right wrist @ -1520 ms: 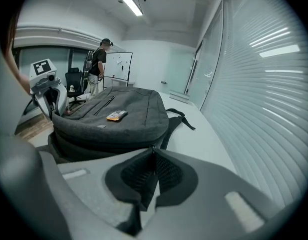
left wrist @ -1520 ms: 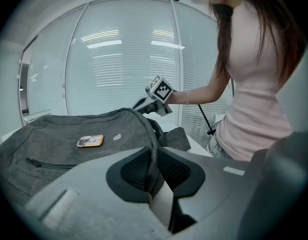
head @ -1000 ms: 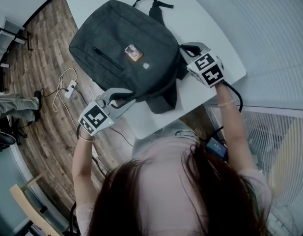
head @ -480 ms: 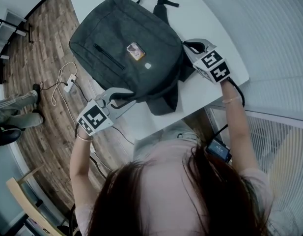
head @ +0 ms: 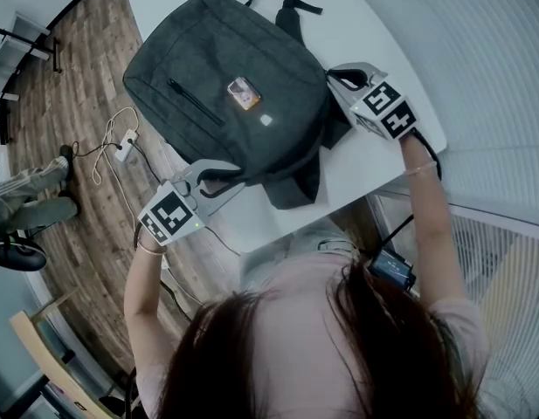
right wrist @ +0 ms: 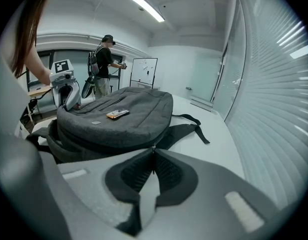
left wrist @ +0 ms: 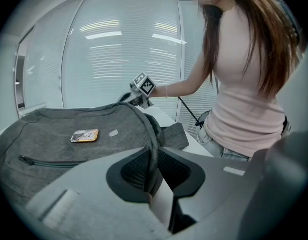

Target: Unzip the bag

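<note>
A dark grey backpack (head: 225, 85) lies flat on the white table (head: 365, 173), front up, with an orange tag (head: 243, 92) and a shut front-pocket zip (head: 190, 103). My left gripper (head: 218, 180) is at the bag's near left corner; in the left gripper view its jaws (left wrist: 154, 171) are shut on a ridge of the bag's fabric (left wrist: 153, 139). My right gripper (head: 343, 77) sits at the bag's right side. In the right gripper view the jaws (right wrist: 154, 164) are shut on the small zipper pull (right wrist: 154, 149) at the bag's edge (right wrist: 119, 119).
The table's near edge runs just below the bag. The bag's black straps (head: 286, 3) trail off its far end. On the wooden floor at left lie a power strip with cable (head: 125, 147) and a person's legs (head: 24, 199). A glass wall with blinds stands at right.
My right gripper has shifted a little to the right along the bag's side. The left gripper keeps its hold at the corner.
</note>
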Action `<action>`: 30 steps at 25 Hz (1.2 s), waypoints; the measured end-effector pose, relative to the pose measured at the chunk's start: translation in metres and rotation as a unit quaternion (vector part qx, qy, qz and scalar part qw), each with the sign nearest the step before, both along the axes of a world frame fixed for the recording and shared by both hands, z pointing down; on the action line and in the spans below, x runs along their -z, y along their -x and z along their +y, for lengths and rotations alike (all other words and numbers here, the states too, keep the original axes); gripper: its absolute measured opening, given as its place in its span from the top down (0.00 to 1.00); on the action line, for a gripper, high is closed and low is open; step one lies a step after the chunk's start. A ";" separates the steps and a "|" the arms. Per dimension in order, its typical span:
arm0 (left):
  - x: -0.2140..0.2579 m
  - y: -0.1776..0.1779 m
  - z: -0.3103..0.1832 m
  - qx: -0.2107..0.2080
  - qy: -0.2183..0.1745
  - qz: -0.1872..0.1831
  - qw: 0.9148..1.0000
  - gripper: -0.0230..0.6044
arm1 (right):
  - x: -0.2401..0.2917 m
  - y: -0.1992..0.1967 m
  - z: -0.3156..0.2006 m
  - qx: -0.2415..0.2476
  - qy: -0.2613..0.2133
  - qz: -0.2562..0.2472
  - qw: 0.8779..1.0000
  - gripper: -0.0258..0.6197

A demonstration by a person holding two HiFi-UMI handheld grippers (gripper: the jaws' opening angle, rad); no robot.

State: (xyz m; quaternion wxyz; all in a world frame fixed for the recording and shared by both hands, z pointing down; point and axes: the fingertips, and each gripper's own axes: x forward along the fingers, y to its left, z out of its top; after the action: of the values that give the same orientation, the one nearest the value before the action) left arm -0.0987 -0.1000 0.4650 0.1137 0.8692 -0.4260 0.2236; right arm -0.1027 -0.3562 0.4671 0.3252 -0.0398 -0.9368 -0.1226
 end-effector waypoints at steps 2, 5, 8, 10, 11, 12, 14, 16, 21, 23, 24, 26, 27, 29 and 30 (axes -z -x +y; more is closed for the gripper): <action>-0.001 0.000 0.000 -0.001 0.002 0.000 1.000 0.86 | 0.000 0.002 -0.001 0.010 -0.001 0.001 1.000 0.94; -0.002 -0.001 0.000 -0.003 0.005 0.002 1.000 0.86 | -0.001 0.005 -0.003 0.023 0.000 0.000 1.000 0.94; -0.003 -0.001 -0.001 -0.005 0.009 0.004 1.000 0.86 | -0.002 0.009 -0.006 0.036 0.004 0.000 0.999 0.94; -0.003 -0.002 -0.001 -0.006 0.012 0.006 1.000 0.86 | -0.002 0.011 -0.008 0.046 0.008 0.000 0.999 0.94; -0.003 -0.002 -0.001 -0.007 0.013 0.007 1.000 0.86 | -0.002 0.012 -0.008 0.051 0.010 0.001 0.999 0.94; -0.003 -0.002 -0.001 -0.007 0.014 0.007 1.000 0.86 | -0.002 0.014 -0.009 0.056 0.011 0.001 0.998 0.94; -0.003 -0.002 -0.002 -0.007 0.016 0.007 1.000 0.86 | -0.003 0.017 -0.011 0.065 0.010 0.001 0.998 0.94; -0.005 -0.002 -0.003 -0.007 0.017 0.008 1.000 0.86 | -0.004 0.021 -0.014 0.074 0.007 0.001 0.997 0.94; -0.007 -0.001 -0.005 -0.010 0.024 0.013 1.000 0.86 | -0.008 0.030 -0.018 0.092 0.003 0.000 0.996 0.94; -0.006 -0.002 -0.005 -0.011 0.025 0.014 1.000 0.86 | -0.007 0.034 -0.020 0.097 -0.002 -0.002 0.995 0.94; -0.006 -0.002 -0.005 -0.010 0.025 0.014 1.000 0.86 | -0.006 0.036 -0.020 0.100 -0.004 -0.003 0.995 0.94; -0.005 -0.003 -0.004 -0.009 0.025 0.014 1.000 0.86 | -0.005 0.040 -0.021 0.105 -0.006 -0.007 0.994 0.94; -0.005 -0.004 -0.005 -0.009 0.025 0.014 1.000 0.86 | -0.005 0.041 -0.022 0.107 -0.005 -0.007 0.994 0.94; -0.005 -0.004 -0.005 -0.010 0.026 0.016 0.999 0.86 | -0.006 0.043 -0.024 0.110 -0.001 -0.005 0.994 0.94; -0.005 -0.004 -0.005 -0.011 0.027 0.016 0.999 0.86 | -0.007 0.044 -0.025 0.112 -0.001 -0.005 0.994 0.94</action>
State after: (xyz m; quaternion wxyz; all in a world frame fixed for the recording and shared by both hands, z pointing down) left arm -0.0946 -0.1052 0.4697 0.1418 0.8738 -0.4084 0.2225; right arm -0.1467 -0.3812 0.4737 0.3050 -0.1437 -0.9279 -0.1593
